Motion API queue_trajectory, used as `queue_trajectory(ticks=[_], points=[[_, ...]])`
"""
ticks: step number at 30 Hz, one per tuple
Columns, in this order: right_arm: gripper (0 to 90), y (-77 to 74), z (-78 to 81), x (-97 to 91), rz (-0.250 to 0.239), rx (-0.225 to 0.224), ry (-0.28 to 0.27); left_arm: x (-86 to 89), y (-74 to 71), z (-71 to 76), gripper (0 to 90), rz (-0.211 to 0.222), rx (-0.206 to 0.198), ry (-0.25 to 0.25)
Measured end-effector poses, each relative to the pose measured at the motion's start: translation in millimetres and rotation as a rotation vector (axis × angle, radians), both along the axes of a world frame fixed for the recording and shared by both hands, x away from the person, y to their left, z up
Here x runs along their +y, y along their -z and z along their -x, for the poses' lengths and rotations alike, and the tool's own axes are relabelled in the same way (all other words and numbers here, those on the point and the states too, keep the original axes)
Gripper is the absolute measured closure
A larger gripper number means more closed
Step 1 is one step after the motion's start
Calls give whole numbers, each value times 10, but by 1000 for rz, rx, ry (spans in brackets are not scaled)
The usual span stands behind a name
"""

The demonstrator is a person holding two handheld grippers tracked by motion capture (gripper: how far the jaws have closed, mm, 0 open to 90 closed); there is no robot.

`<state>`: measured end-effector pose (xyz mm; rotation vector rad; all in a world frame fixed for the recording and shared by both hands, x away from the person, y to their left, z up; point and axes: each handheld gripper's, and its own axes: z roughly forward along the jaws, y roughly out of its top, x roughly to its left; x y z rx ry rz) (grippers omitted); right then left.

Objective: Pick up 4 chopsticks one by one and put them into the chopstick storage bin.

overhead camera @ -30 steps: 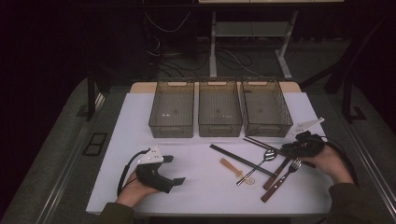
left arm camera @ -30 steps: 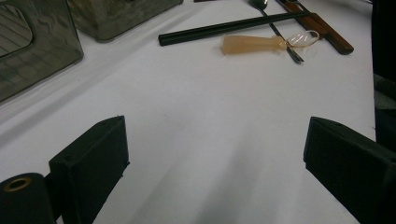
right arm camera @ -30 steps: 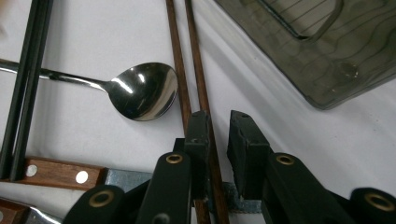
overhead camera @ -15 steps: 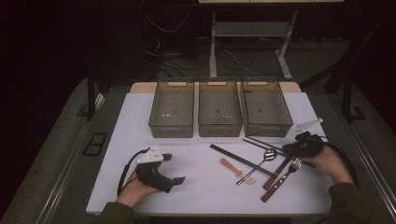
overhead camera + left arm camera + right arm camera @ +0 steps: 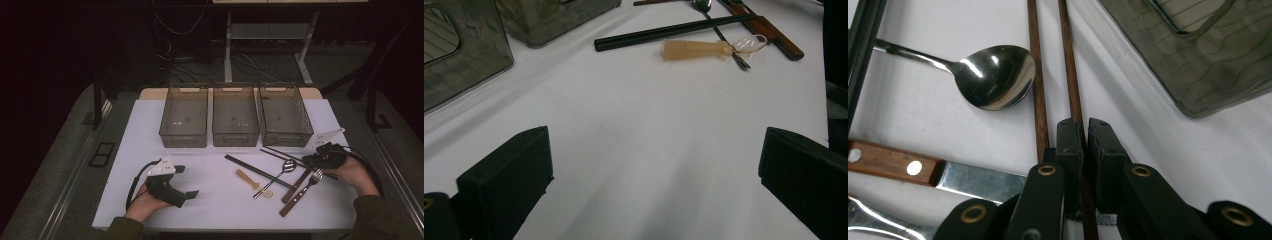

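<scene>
My right gripper (image 5: pixel 1084 125) lies low on the table at the right (image 5: pixel 311 160). Its jaws have just been closing, and they now pinch one of two brown wooden chopsticks (image 5: pixel 1071 65), which runs between the pads. The second brown chopstick (image 5: pixel 1037 75) lies just beside them. A metal spoon (image 5: pixel 998 75) and a wooden-handled knife (image 5: pixel 893 165) lie close by. My left gripper (image 5: pixel 187 181) rests at the front left, open over bare white table (image 5: pixel 654 135).
Three clear grey bins (image 5: pixel 184 117) (image 5: pixel 235 116) (image 5: pixel 285 116) stand in a row at the back. Black chopsticks (image 5: pixel 255 171), a small tan-handled spoon (image 5: pixel 246 177) and a fork (image 5: pixel 300 195) lie mid-table. The right bin's corner (image 5: pixel 1198 60) is near my right gripper.
Both hands have stayed where they were. No item on the table has shifted.
</scene>
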<state>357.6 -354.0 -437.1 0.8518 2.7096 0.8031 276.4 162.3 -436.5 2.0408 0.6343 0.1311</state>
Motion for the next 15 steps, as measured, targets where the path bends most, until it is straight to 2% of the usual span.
queue_trajectory(ticks=[7, 15], points=[[852, -27, 28, -27, 9, 10, -19, -5, 0, 3, 6, 0, 0, 4], [853, -122, 68, -97, -25, -4, -21, -1, -1, 1, 6, 1, 0, 5]])
